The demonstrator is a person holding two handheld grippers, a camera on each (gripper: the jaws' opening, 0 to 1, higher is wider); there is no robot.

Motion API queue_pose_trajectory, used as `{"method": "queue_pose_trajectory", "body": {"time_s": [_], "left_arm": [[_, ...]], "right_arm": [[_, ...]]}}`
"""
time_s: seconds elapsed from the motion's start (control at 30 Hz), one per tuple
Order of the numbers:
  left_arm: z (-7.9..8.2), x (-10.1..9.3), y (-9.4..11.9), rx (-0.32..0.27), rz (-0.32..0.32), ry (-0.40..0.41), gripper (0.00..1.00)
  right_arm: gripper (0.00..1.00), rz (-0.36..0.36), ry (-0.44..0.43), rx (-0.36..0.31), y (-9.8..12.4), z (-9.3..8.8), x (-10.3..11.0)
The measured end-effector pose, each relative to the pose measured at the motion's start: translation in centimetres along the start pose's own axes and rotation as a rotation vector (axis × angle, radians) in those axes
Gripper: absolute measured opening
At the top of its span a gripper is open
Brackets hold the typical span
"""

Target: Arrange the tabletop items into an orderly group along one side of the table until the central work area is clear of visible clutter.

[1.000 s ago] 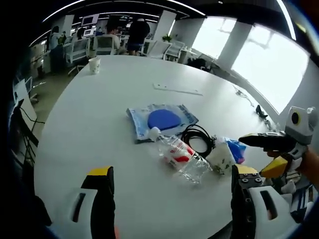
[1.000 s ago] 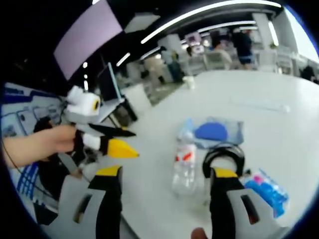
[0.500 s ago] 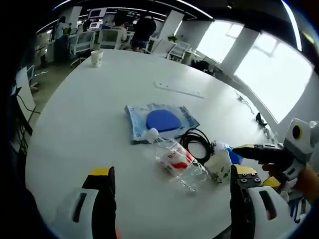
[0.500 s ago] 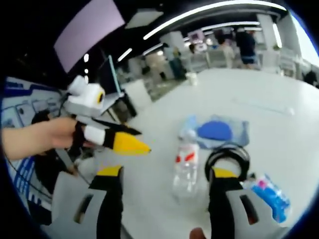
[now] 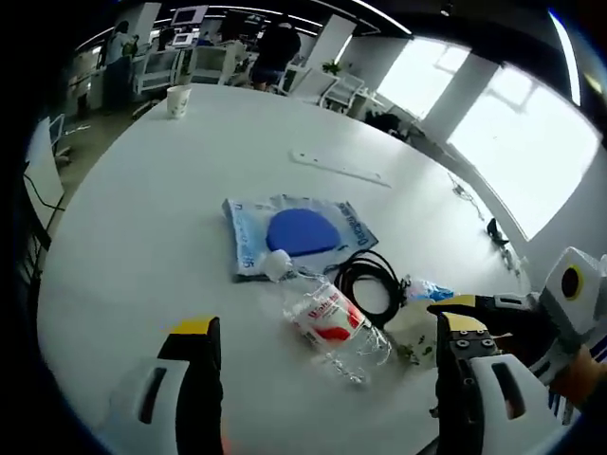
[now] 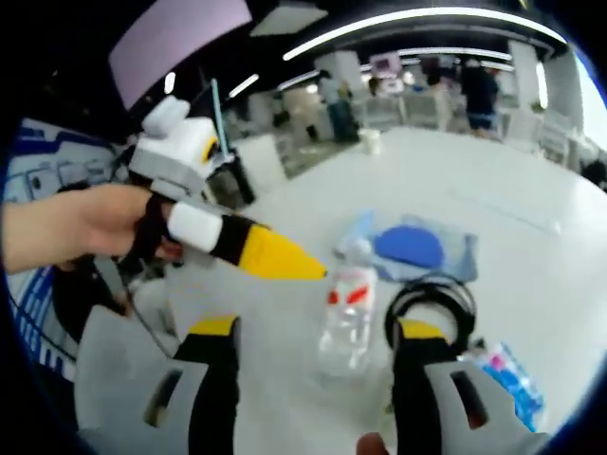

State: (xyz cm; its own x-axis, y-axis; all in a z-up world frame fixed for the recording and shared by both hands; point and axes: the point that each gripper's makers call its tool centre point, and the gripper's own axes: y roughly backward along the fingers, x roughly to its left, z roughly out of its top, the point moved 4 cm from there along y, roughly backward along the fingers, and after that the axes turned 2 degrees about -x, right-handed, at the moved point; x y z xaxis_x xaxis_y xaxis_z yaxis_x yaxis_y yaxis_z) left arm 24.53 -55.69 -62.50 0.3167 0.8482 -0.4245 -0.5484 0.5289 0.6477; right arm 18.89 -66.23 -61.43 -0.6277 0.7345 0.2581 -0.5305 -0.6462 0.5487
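Both tongs, left point(image 5: 322, 379) and right point(image 6: 313, 379), gape empty above the white bench point(image 5: 142, 218), where one water bottle point(image 5: 327, 313), one coiled black cable point(image 5: 372, 282), one blue-disc packet point(image 5: 294, 230) and one paper cup point(image 5: 176, 100) lie.

Tabletop items: clustered near the table edge closest to me.

I see a clear plastic bottle point(image 5: 327, 318) lying on its side, white cap toward a flat blue-and-white packet point(image 5: 296, 230) and touching its edge. A coiled black cable point(image 5: 372, 282) lies just beside the bottle and against the packet's corner. A small blue-and-pink pouch point(image 5: 424, 288) and a white paper cup point(image 5: 414, 332) sit next to the coil. A second paper cup point(image 5: 177, 100) stands upright at the far edge, and a thin white strip point(image 5: 339, 169) lies flat, well apart.
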Motion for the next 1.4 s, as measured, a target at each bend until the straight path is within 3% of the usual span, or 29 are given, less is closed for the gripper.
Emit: {"method": "queue_pose_trajectory", "body": {"time_s": [0.6, 0.97, 1.23, 1.4], "left_arm": [[0.4, 0.3, -1.7, 0.013, 0.011, 0.053, 0.89], [-0.1, 0.0, -2.5, 0.037, 0.012, 0.085, 0.87], [0.1, 0.0, -3.4, 0.041, 0.022, 0.117, 0.86], [0.3, 0.0, -3.9, 0.063, 0.039, 0.088, 0.85]], "right_arm": [[0.60, -0.016, 0.013, 0.006, -1.0, -0.3, -0.4], [0.60, -0.024, 0.000, 0.014, -1.2, -1.0, -0.8], [0.58, -0.025, 0.003, 0.032, -2.5, -1.4, -0.6], [0.58, -0.014, 0.020, 0.051, -3.4, -1.8, -0.7]]}}
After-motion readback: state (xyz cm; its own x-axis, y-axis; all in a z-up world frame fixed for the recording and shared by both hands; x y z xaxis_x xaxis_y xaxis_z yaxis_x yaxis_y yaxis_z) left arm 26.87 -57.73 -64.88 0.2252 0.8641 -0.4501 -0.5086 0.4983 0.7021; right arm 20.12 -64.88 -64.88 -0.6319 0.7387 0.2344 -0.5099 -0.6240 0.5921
